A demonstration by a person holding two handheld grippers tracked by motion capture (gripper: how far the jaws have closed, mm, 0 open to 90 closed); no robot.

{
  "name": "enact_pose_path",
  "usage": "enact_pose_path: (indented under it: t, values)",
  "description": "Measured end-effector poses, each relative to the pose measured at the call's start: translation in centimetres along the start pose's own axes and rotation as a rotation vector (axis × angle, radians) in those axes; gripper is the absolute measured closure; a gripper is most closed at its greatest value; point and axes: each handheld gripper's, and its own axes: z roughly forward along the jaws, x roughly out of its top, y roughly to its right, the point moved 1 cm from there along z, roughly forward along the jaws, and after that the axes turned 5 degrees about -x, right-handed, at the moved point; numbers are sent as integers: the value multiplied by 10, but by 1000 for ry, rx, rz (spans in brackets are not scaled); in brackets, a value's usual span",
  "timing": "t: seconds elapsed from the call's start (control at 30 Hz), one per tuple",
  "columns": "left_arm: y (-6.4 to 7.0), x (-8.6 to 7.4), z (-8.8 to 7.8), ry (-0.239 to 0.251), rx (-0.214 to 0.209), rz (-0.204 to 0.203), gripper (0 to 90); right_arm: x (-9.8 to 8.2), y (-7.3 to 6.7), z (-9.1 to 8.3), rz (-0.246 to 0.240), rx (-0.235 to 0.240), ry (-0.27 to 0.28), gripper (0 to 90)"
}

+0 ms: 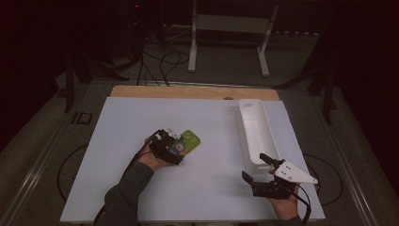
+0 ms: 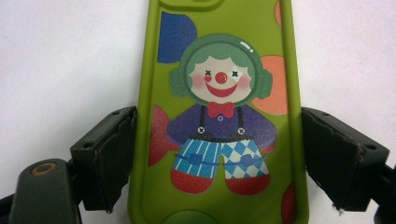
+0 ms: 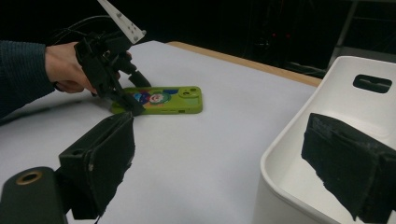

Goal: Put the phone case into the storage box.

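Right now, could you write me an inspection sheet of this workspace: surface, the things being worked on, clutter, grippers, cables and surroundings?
Surface: white table top with a wooden strip along its far edge, bare apart from two things.
Job's things: green phone case with a clown picture, lying flat on the table; long white tray at the right, nothing seen in it.
Clutter: nothing seen.
Grippers: left gripper has its jaws either side of the phone case, a small gap at each pad; right gripper is open, holding nothing, at the tray's near end.
Cables: one trails from each gripper; more lie on the floor beyond the table.
Surroundings: dark room, white stand behind the table.
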Motion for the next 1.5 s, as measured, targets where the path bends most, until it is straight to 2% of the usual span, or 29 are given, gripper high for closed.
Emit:
enact_pose_path:
  t: [0.23,0.53,1.0,1.5]
  values:
    - [3,0,-1,4,26,20,165,0,0,0,2,-1,0,93]
    - [2,1,-3,11,69,15,165,0,1,-1,4,-3,0,93]
    - [4,3,-21,79,97,15,165,0,1,0,7,-4,0,93]
    - [10,7,-43,153,126,37,164,0,1,0,10,-4,1,93]
